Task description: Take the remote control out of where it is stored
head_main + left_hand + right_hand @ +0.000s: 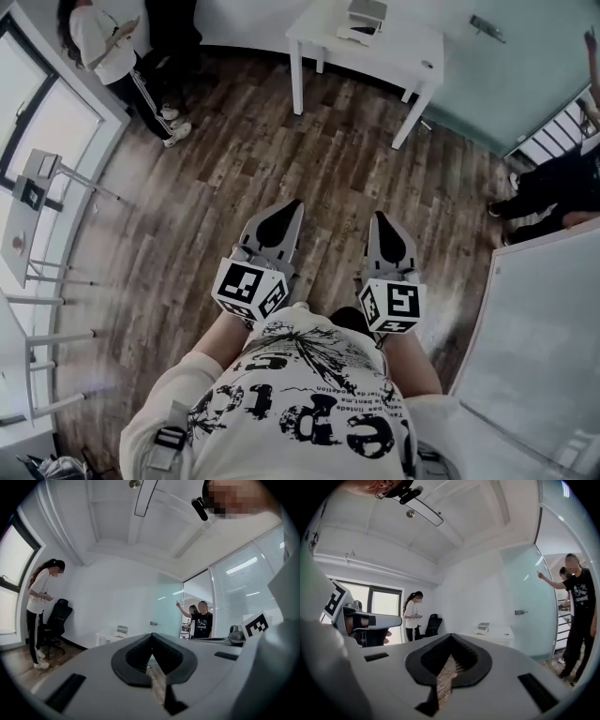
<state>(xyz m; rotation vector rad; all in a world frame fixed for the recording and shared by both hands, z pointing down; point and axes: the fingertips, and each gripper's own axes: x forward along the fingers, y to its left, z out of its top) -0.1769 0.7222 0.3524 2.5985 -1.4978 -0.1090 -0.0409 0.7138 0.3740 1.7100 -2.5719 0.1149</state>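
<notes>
No remote control shows in any view. My left gripper (285, 216) and right gripper (385, 226) are held side by side in front of my chest, over the wooden floor, both pointing toward a white table (410, 49) across the room. A small white box (364, 19) stands on that table. In the left gripper view the left gripper (152, 637) has its dark pads meeting at the tips, with nothing between them. The right gripper (451, 637) looks the same in its own view, shut and empty. The box (483, 627) is far from both.
A person (105, 42) stands at the far left beside a black office chair (174, 28). Another person (551, 187) stands at the right near a glass wall. A large white tabletop (548, 347) is close on my right. A metal stand (37, 202) is on my left.
</notes>
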